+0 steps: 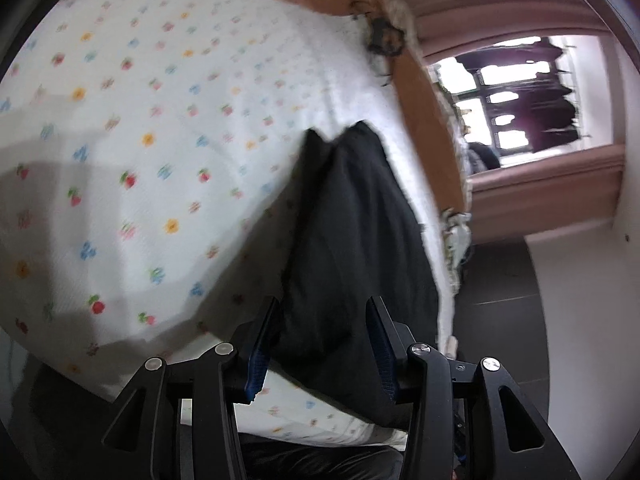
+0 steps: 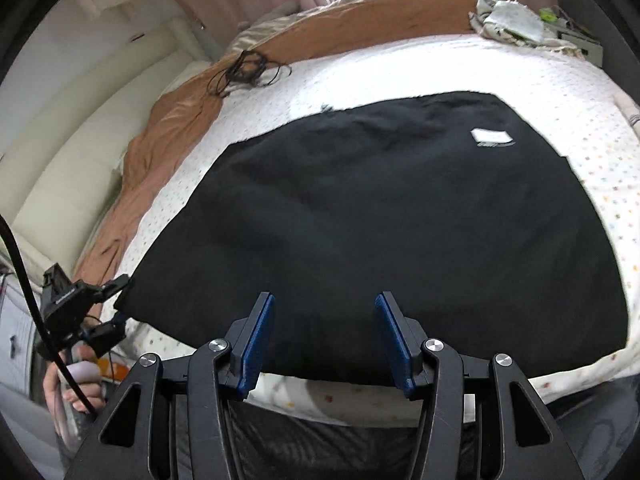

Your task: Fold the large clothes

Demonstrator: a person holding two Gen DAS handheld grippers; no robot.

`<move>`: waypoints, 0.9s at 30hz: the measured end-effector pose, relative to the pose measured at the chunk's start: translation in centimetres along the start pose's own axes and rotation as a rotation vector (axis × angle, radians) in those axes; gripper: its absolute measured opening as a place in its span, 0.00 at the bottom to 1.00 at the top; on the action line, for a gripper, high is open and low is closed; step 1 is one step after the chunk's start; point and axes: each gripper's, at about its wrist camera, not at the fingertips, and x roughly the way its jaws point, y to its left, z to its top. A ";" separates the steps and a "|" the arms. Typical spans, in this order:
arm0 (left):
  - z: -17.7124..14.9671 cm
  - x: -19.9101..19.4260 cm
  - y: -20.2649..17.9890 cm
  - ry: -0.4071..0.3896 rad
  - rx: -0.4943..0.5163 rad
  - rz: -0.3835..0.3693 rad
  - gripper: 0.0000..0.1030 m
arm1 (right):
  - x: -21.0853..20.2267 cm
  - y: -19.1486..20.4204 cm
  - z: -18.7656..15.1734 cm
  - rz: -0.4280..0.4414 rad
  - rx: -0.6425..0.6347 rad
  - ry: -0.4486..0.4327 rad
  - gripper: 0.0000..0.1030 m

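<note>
A large black garment (image 2: 380, 220) lies spread flat on the bed, with a white label (image 2: 491, 136) near its far right corner. My right gripper (image 2: 324, 328) is open above the garment's near edge, and its blue pads are apart with nothing pinched. In the right wrist view, my left gripper (image 2: 116, 306) stands at the garment's near left corner, jaws apart around it, held by a person's hand (image 2: 68, 384). The left wrist view shows the same garment (image 1: 352, 220) running away between the open fingers of the left gripper (image 1: 322, 328), with neither pad pressing on it.
The bed carries a white flower-print sheet (image 2: 580, 92) and an orange blanket (image 2: 180, 112) along its far side. A tangle of black cable (image 2: 248, 68) lies on that blanket. Crumpled cloths (image 2: 508, 16) sit at the far right corner. Dark floor tiles (image 1: 500, 280) lie beside the bed.
</note>
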 end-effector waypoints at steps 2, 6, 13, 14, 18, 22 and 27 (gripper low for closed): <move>-0.1 0.9 0.6 0.024 -0.022 0.011 0.44 | 1.1 0.7 -0.4 0.004 -0.016 0.028 0.44; -0.4 2.6 0.6 0.059 -0.012 0.010 0.44 | 2.7 2.1 -1.2 -0.012 -0.068 0.069 0.44; 0.1 2.9 0.4 0.042 -0.004 0.024 0.38 | 5.2 2.9 -2.5 -0.085 -0.128 0.154 0.44; 0.0 2.8 0.5 0.036 0.000 0.026 0.37 | 5.3 3.0 -2.3 -0.088 -0.134 0.160 0.44; -0.3 2.8 0.7 0.018 -0.010 0.032 0.32 | 6.1 2.5 -0.8 -0.103 -0.108 0.158 0.32; -0.4 2.6 1.2 0.014 -0.047 0.034 0.29 | 8.0 2.0 1.5 -0.139 -0.093 0.152 0.26; -0.7 2.4 1.2 0.003 -0.086 0.055 0.29 | 10.2 2.0 4.5 -0.188 -0.102 0.138 0.26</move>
